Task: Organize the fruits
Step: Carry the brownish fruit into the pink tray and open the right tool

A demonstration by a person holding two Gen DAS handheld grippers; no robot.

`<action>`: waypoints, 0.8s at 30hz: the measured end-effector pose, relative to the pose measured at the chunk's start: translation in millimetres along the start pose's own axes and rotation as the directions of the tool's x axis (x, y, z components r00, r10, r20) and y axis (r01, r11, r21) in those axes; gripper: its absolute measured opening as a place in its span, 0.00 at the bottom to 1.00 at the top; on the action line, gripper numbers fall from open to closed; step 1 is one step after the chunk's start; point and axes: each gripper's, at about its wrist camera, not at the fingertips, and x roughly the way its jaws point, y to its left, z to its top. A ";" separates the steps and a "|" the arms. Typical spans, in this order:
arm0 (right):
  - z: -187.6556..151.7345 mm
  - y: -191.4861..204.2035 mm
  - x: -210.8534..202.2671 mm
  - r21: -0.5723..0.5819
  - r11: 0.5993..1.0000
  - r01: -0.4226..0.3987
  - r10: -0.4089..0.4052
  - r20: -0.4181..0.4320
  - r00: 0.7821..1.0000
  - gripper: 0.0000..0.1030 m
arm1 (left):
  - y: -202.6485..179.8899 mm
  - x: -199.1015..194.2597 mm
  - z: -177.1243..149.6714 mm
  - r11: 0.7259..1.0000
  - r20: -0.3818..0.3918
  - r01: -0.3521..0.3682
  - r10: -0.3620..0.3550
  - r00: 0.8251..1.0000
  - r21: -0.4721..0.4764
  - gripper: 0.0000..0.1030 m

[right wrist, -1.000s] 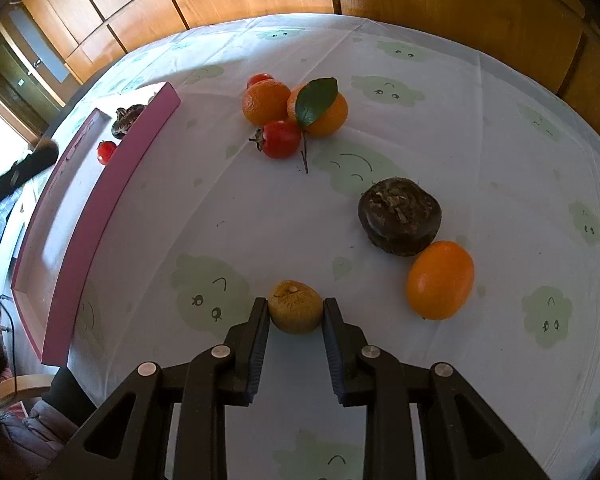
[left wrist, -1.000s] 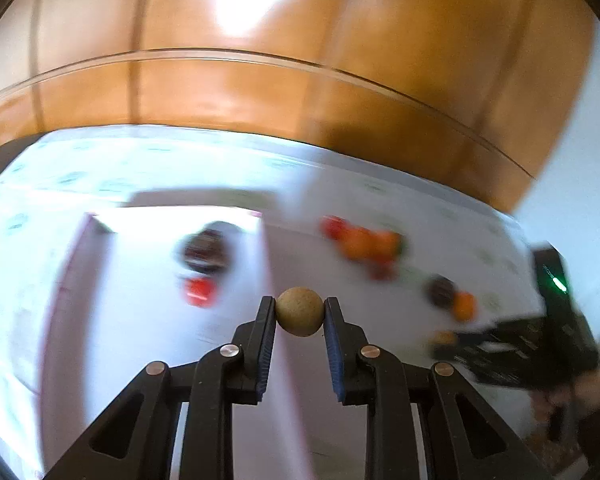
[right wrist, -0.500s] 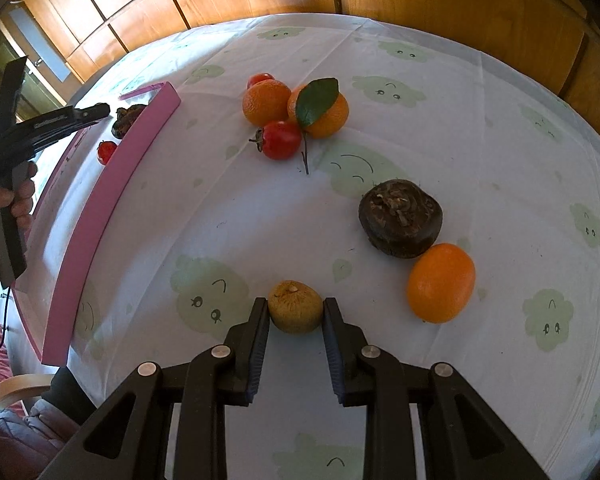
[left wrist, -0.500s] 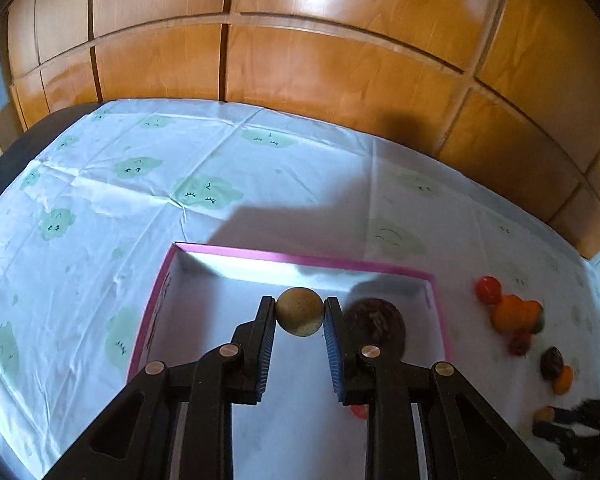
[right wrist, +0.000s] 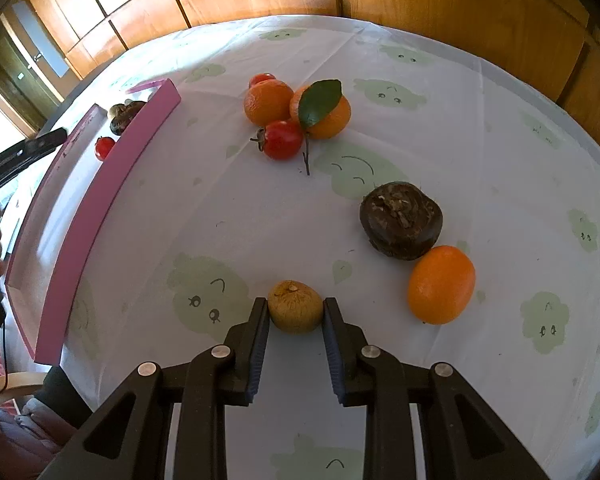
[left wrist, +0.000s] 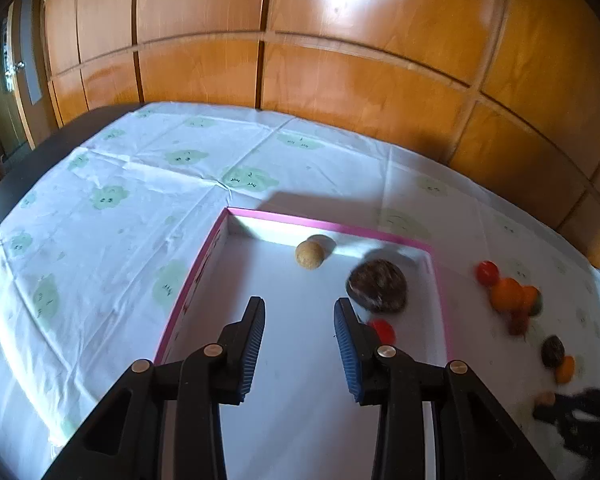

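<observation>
In the left wrist view a tan round fruit (left wrist: 309, 255) lies free inside the pink-rimmed white box (left wrist: 324, 224), near its far wall. My left gripper (left wrist: 299, 310) hovers over the box, its jaws opening with nothing between them. A dark brown fruit (left wrist: 377, 286) and a small red fruit (left wrist: 383, 330) also sit in the box. In the right wrist view my right gripper (right wrist: 296, 312) is shut on a tan-brown fruit (right wrist: 295, 306) that rests on the tablecloth.
On the cloth lie two oranges with a leaf (right wrist: 319, 110), a red fruit (right wrist: 283, 139), a dark brown fruit (right wrist: 400, 220) and an orange fruit (right wrist: 441, 284). The pink box (right wrist: 100, 200) stands to the left. Wooden panels (left wrist: 340, 60) back the table.
My left gripper swung over the box and let go of the tan round fruit, which now lies near the box's far wall. The right gripper has kept still on its fruit.
</observation>
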 end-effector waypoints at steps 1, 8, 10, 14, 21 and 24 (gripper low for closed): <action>-0.1 0.9 -0.1 0.000 1.000 0.002 -0.002 -0.001 1.000 0.26 | -1.0 -5.3 -3.3 1.000 0.007 -0.001 0.001 1.000 0.010 0.36; 19.5 25.3 -10.8 -0.006 1.000 0.026 -0.026 0.028 0.999 0.26 | 1.8 -42.1 -25.6 0.997 0.055 0.006 -0.010 0.998 0.078 0.35; 31.6 41.4 -18.1 -0.018 1.000 0.002 -0.001 0.056 0.998 0.26 | 4.5 -50.2 -29.3 0.996 0.070 0.009 -0.015 0.997 0.090 0.36; 54.7 92.4 -26.7 -0.102 0.994 -0.049 0.059 0.098 0.993 0.26 | 13.3 -60.0 -35.0 0.997 0.078 0.027 -0.033 0.996 0.078 0.35; 69.6 163.6 -30.4 -0.203 0.973 -0.106 0.134 0.126 0.983 0.26 | 34.3 -67.3 -36.5 0.999 0.090 0.033 -0.034 0.995 0.013 0.35; 72.1 179.5 -32.7 -0.229 0.966 -0.119 0.152 0.132 0.980 0.26 | 41.5 -70.7 -33.2 1.000 0.106 0.018 -0.017 0.994 -0.008 0.35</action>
